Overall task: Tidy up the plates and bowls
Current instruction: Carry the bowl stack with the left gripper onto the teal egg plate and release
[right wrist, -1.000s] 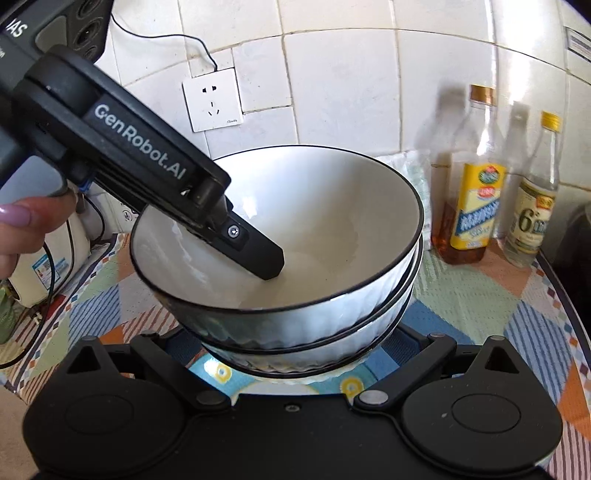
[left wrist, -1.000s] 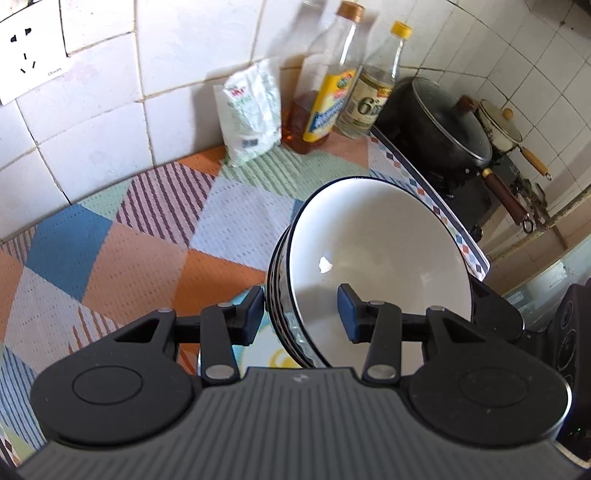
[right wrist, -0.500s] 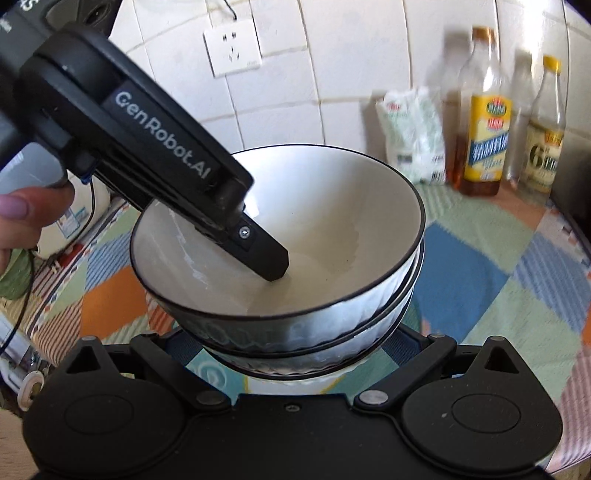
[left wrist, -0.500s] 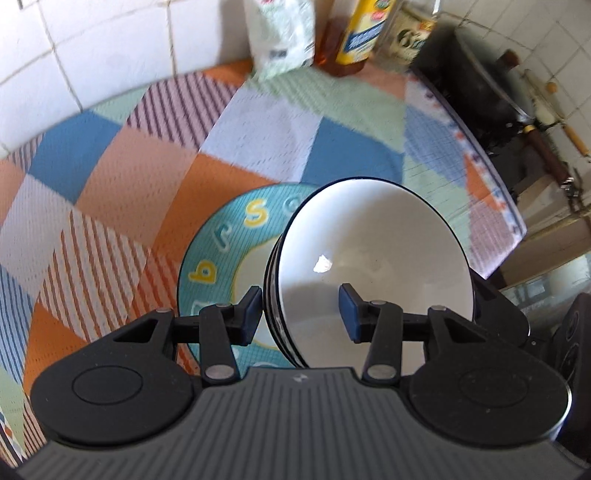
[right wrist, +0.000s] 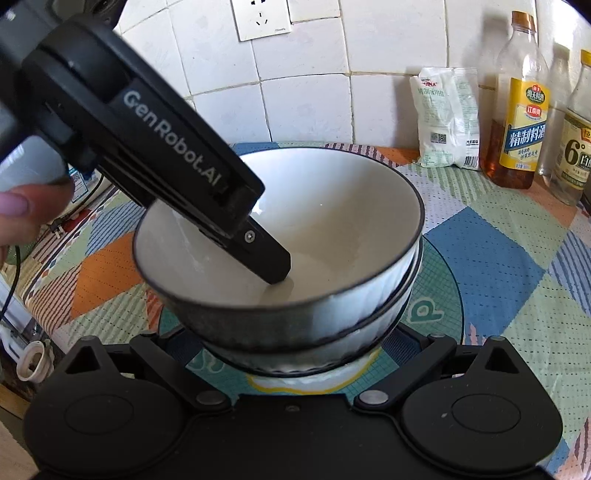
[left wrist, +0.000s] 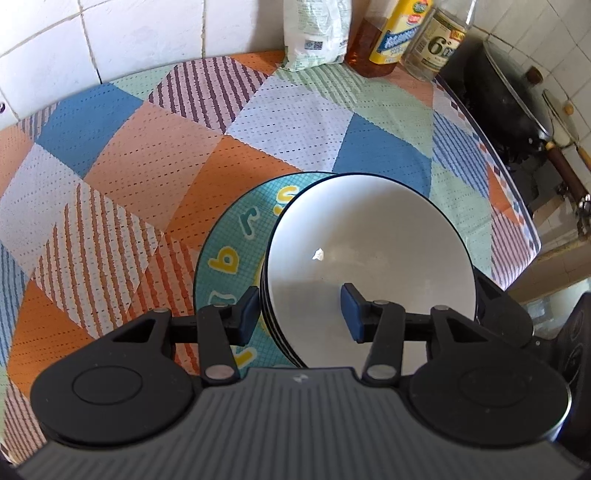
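Note:
A stack of white bowls with black rims [left wrist: 369, 243] [right wrist: 332, 229] sits over a teal plate with yellow letters [left wrist: 232, 251] [right wrist: 439, 295] on the patchwork cloth. My left gripper [left wrist: 299, 314] straddles the near rim of the stack, one finger outside, one finger [right wrist: 266, 258] inside the top bowl; a gap shows at the inner pad. My right gripper's fingers spread wide around the base of the stack from the opposite side; their tips are hidden under the bowls.
A white bag [right wrist: 447, 118], an oil bottle [right wrist: 521, 110] and a clear bottle [right wrist: 576, 140] stand against the tiled wall. A black wok with a lid [left wrist: 509, 88] sits on the stove past the counter's right edge. A wall socket [right wrist: 260, 18] is above.
The bowl stack has come down towards the cloth and now sits over the teal plate. Both grippers moved down with it; their grip looks unchanged.

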Demonstrator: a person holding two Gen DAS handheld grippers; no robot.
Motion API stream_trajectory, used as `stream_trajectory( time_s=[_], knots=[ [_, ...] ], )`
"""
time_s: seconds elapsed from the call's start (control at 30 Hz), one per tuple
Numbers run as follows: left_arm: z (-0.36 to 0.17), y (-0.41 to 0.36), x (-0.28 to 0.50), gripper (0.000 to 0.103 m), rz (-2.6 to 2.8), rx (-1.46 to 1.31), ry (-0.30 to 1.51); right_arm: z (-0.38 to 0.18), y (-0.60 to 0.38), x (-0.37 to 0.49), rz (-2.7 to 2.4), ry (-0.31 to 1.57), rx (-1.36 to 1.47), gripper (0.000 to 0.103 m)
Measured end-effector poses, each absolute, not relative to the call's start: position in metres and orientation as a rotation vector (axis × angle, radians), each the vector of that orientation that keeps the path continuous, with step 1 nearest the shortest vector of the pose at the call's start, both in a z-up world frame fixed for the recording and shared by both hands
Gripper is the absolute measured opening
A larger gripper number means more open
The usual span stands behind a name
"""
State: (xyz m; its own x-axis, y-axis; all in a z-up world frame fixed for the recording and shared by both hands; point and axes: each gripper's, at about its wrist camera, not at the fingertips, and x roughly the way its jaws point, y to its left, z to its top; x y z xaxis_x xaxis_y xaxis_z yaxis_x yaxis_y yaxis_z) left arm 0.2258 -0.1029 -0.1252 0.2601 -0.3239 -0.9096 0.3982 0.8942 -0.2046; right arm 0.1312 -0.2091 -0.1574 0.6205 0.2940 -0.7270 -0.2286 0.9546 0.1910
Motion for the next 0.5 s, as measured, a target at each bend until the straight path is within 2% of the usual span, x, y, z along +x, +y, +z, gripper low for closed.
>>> stream_trajectory(
  time_s=[0.33,0.5],
  knots=[
    [-0.128,-0.098,0.216,0.045,-0.435,0.002,1.167,-0.158,-0.214,0.139,0.321,0.872,0.073,0.102],
    [-0.112,-0.094,0.191,0.054,-0.402,0.034,1.026,-0.153,-0.214,0.134,0.27,0.91,0.098,0.101]
  ],
)
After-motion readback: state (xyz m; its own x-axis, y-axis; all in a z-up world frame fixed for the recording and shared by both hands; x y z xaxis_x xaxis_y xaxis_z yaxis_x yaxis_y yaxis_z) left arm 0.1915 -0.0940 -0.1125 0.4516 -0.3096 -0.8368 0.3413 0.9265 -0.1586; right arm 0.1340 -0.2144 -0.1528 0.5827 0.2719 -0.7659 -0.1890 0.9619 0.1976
